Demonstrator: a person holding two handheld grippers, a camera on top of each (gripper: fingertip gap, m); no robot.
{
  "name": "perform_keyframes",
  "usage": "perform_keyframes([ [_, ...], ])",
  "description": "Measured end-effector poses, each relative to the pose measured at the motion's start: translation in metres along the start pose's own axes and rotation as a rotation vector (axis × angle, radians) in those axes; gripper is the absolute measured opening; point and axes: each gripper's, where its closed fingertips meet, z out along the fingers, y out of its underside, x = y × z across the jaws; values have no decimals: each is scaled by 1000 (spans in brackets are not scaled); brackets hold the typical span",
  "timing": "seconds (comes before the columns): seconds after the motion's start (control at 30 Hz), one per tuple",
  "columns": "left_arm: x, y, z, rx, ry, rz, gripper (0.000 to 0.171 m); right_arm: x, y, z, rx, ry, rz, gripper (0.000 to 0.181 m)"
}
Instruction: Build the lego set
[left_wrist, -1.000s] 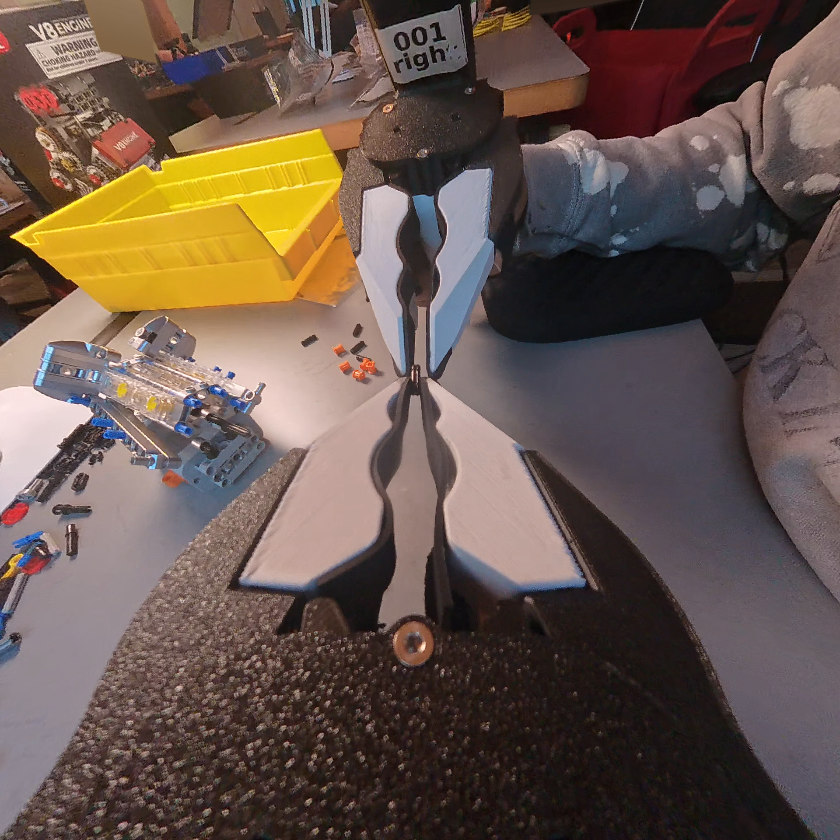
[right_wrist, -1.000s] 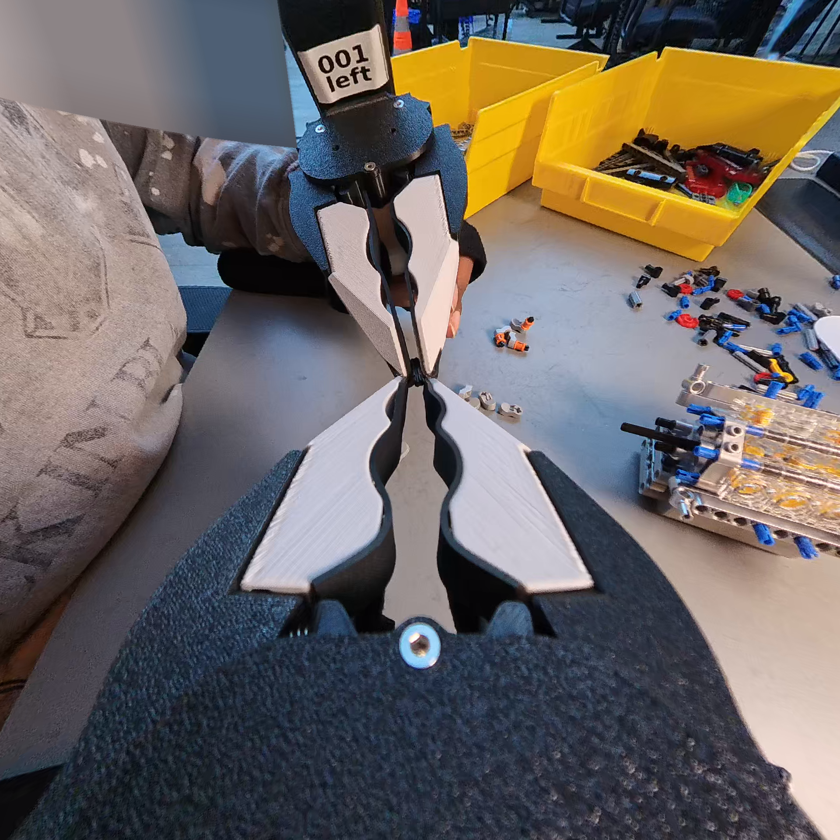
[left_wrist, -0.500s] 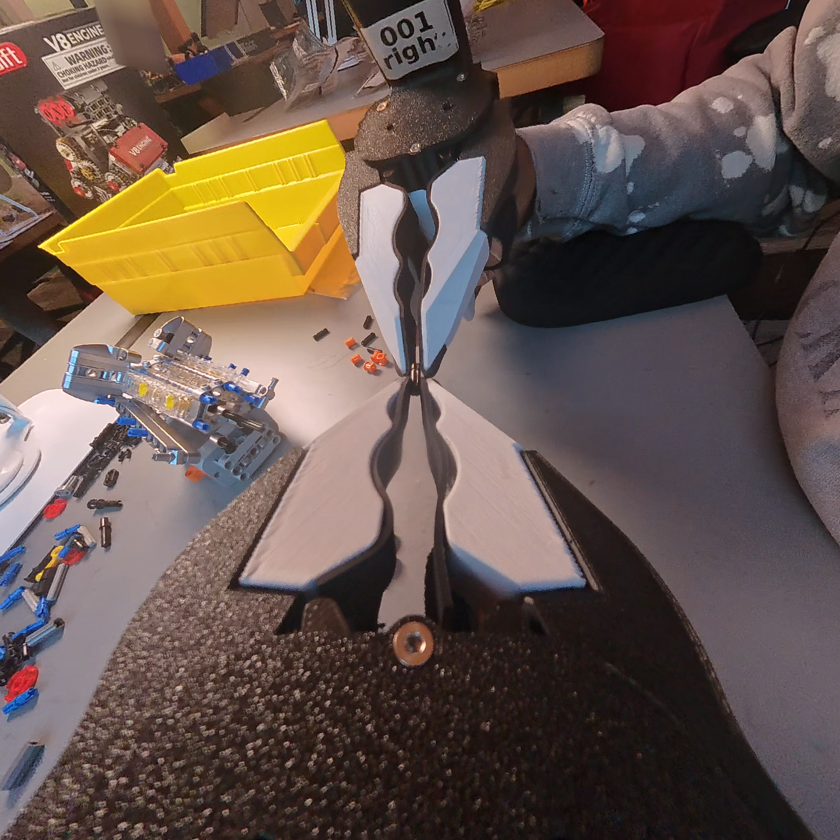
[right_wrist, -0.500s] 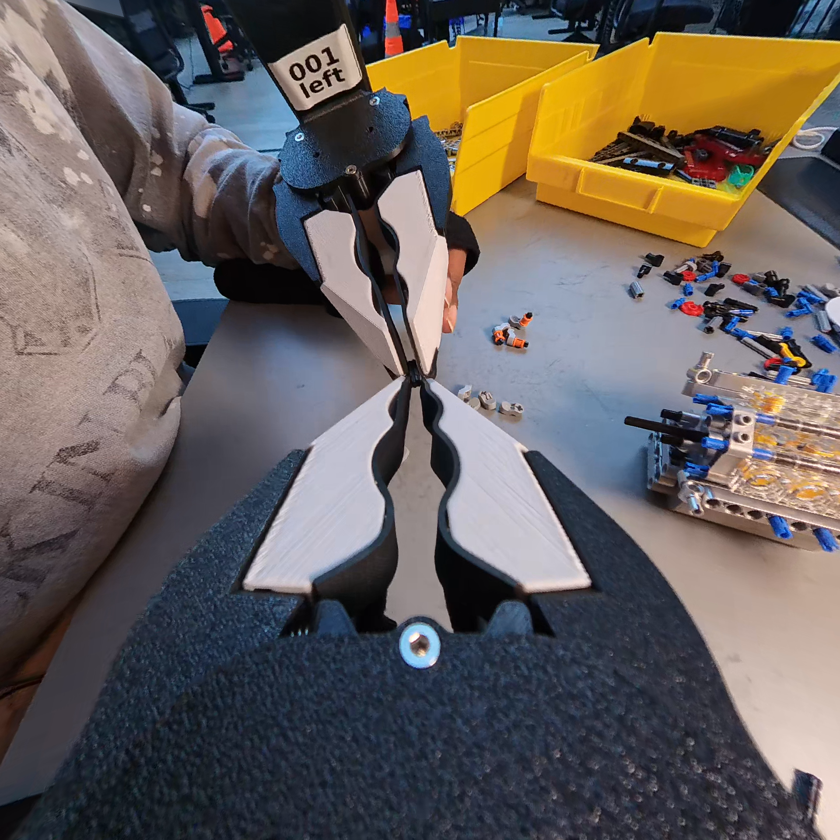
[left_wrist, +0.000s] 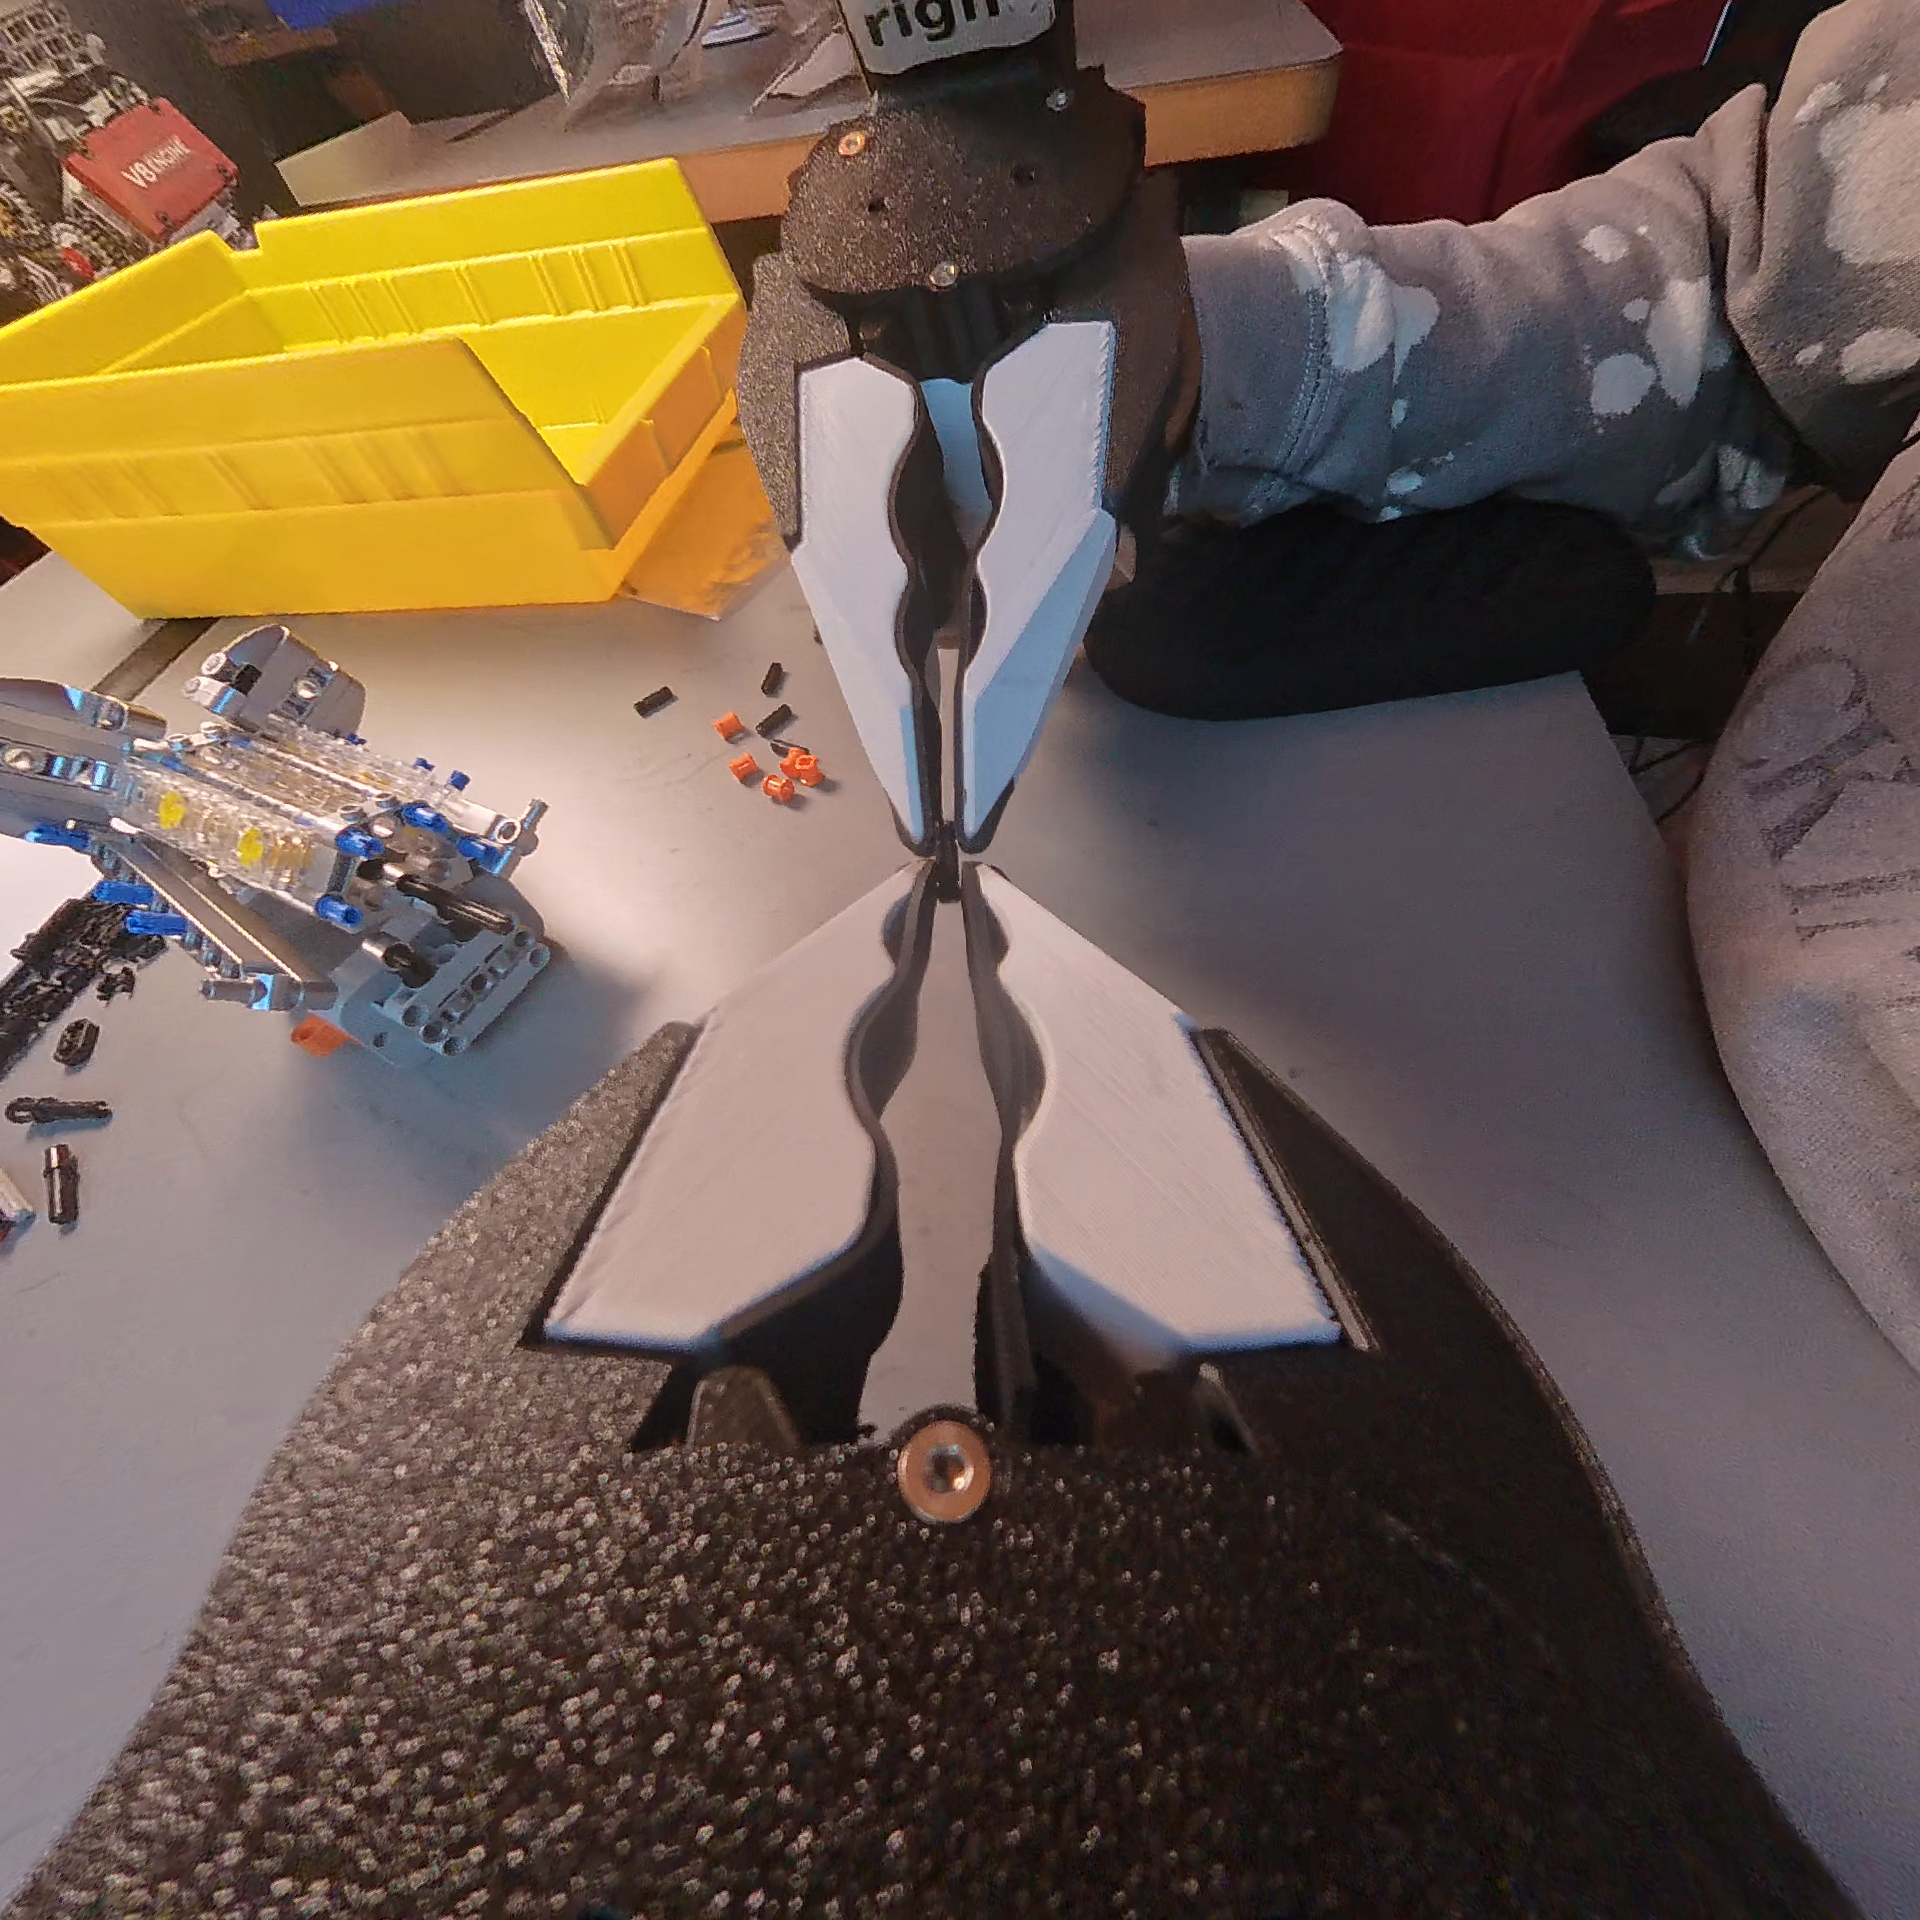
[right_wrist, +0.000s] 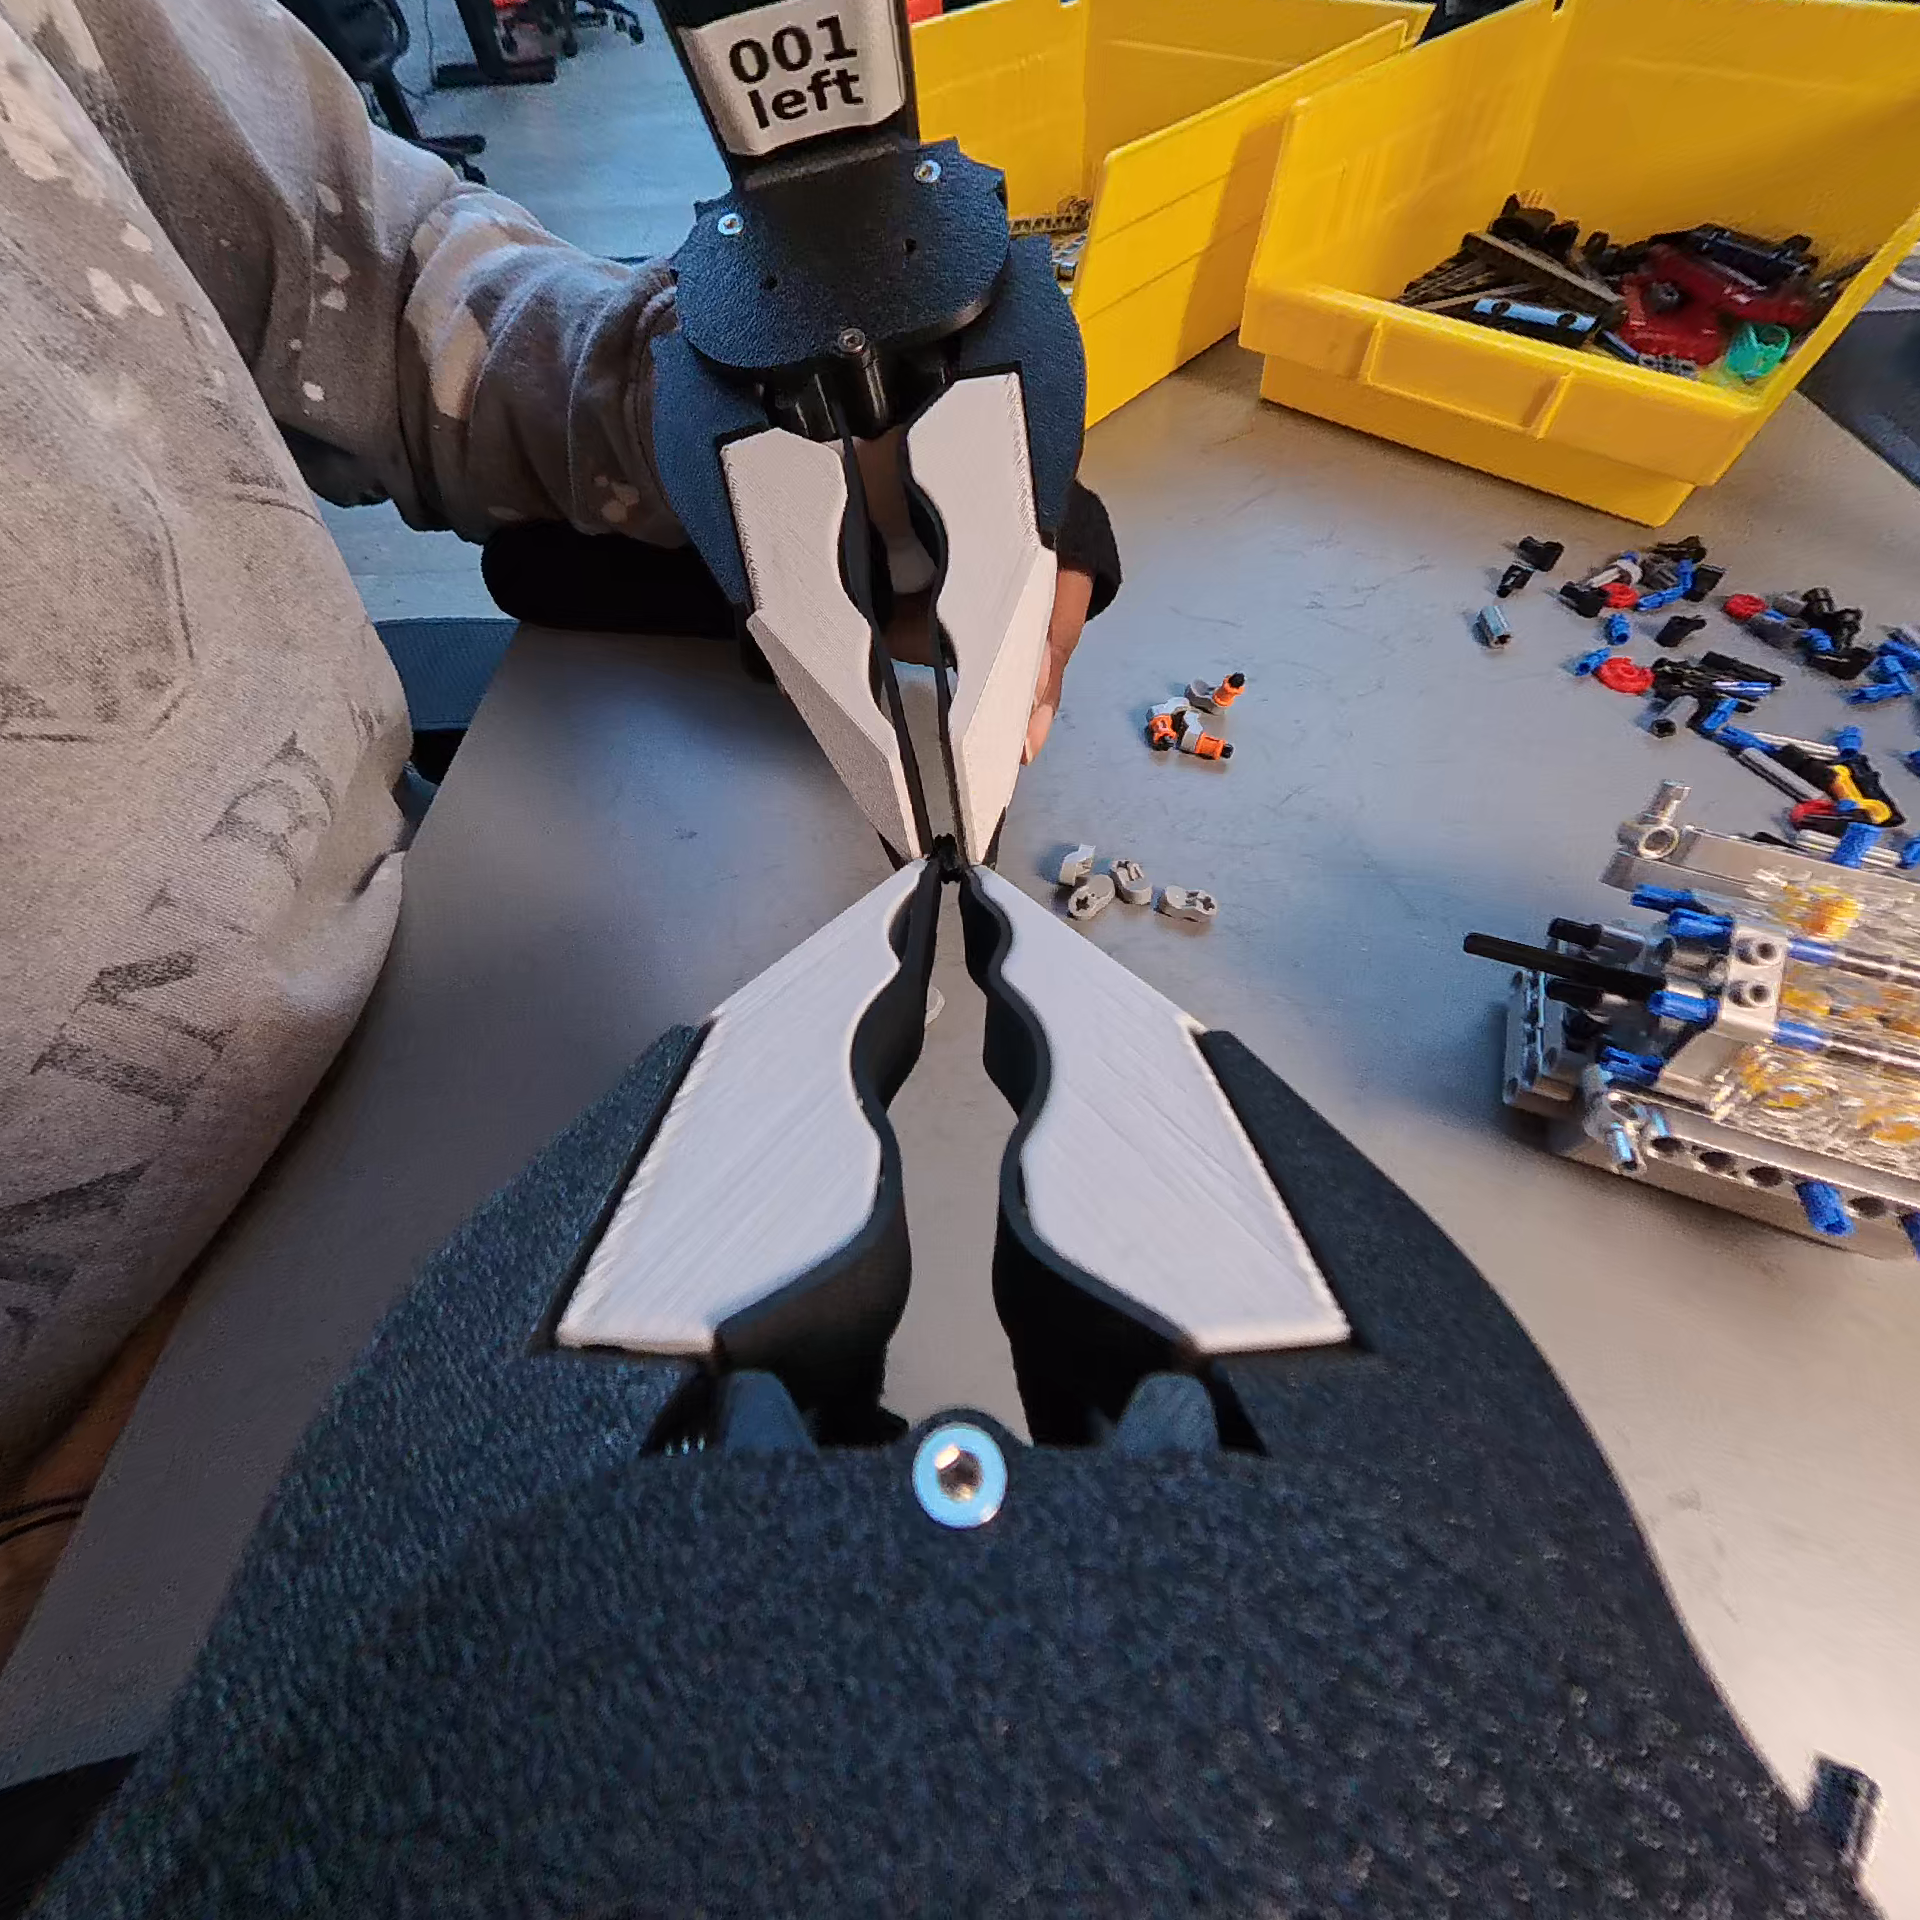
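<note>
grey tabletop, yellow bins behind, half-built brick model off to one side. left gripper and right gripper meet tip to tip, both closed on one small black pin, its axis in line with the fingers, equally near each.

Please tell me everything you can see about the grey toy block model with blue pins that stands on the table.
The block model is a long, half-built frame of grey beams with holes, holding clear blocks with yellow pieces inside. Blue pins stick out along its sides, and a black rod points out from one end. It lies flat on the grey table, beside scattered loose pieces and near a yellow bin. Neither claw touches it.
</note>
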Motion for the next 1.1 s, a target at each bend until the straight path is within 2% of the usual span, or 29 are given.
perform_keyframes([
  [1.1, -3, 3, 1, -34, -26, 56, 2, 1, 2, 3, 5, 1, 8, 5],
])
